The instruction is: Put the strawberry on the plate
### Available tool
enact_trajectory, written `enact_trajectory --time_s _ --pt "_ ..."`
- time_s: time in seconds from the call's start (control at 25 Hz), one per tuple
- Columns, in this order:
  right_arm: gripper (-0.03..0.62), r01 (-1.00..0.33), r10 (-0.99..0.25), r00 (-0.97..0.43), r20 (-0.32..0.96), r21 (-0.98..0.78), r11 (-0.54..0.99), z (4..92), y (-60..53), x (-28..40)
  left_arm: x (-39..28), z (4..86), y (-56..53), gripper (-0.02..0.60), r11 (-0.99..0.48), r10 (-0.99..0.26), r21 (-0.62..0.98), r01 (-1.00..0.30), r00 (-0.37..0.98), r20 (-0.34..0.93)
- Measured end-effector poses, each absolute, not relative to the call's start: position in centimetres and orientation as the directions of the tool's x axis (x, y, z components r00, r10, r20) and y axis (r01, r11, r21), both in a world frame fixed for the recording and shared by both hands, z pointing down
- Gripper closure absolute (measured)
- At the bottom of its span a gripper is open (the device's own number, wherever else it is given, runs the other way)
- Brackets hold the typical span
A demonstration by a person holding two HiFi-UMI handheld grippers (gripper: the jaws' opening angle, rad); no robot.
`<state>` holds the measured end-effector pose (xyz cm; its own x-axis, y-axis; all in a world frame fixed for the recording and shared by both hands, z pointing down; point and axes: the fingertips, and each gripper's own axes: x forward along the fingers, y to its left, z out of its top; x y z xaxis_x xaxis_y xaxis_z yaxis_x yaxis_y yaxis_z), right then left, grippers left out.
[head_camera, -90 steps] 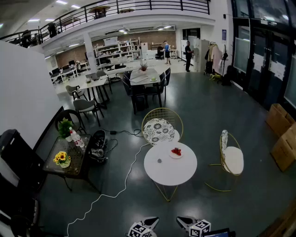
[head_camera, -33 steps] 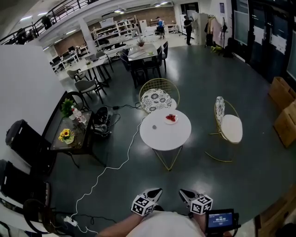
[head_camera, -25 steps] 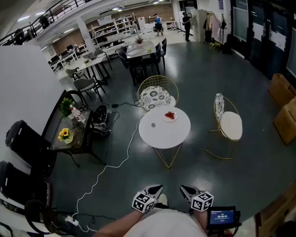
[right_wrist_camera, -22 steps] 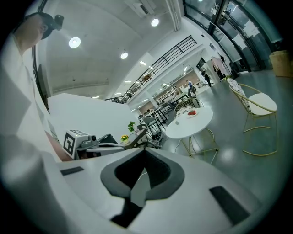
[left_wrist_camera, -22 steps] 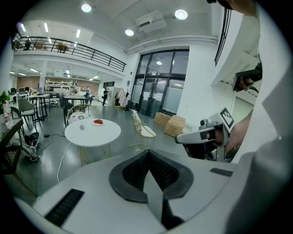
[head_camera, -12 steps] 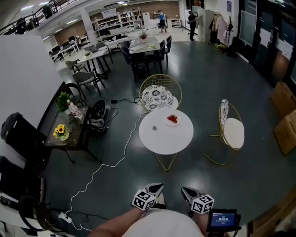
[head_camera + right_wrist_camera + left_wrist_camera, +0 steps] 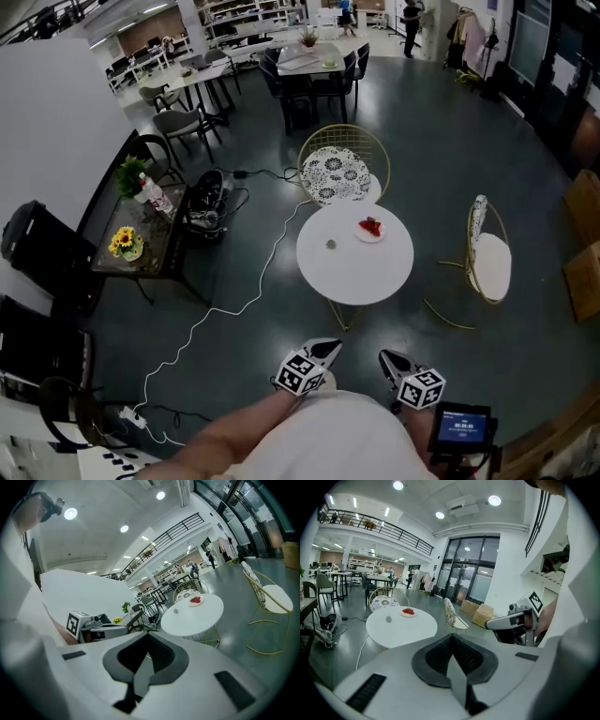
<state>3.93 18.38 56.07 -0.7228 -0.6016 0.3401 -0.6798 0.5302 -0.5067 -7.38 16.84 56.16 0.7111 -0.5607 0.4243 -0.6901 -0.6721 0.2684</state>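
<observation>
A round white table (image 7: 361, 272) stands ahead on the dark floor. Near its far edge a small white plate (image 7: 371, 229) carries a red strawberry (image 7: 373, 226); both also show as the plate (image 7: 408, 613) and the plate (image 7: 196, 600) in the gripper views. A small grey object (image 7: 330, 245) lies left of the plate. My left gripper (image 7: 329, 348) and right gripper (image 7: 387, 356) are held side by side well short of the table, both shut and empty. The jaws of the left gripper (image 7: 451, 637) and right gripper (image 7: 149, 635) meet.
A gold wire chair (image 7: 343, 172) stands behind the table, another (image 7: 491, 262) to its right. A dark side table (image 7: 150, 258) with flowers and bottles is at left. A white cable (image 7: 234, 305) runs across the floor. Cardboard boxes (image 7: 583, 279) sit at right.
Both grippers and the head have moved forward towards the round table, which now looks nearer and larger. The jaws stay shut.
</observation>
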Motion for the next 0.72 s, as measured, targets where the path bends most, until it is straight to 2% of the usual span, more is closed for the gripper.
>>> enact_trajectory --time_s 0.52,0.72 --pt "0.586 -0.644 -0.553 -0.761 0.339 -0.496 0.582 56.2 9.6 -1.2 -13.7 56.9 9.6 0.574 -0.594 -0.622 0.276 -0.756 0.649 0.437" --pt "0.586 -0.643 -0.532 -0.764 0.366 -0.509 0.572 55.4 10.2 -2.1 -15.0 56.1 10.3 0.574 -0.565 -0.626 0.295 -0.771 0.633 0.455"
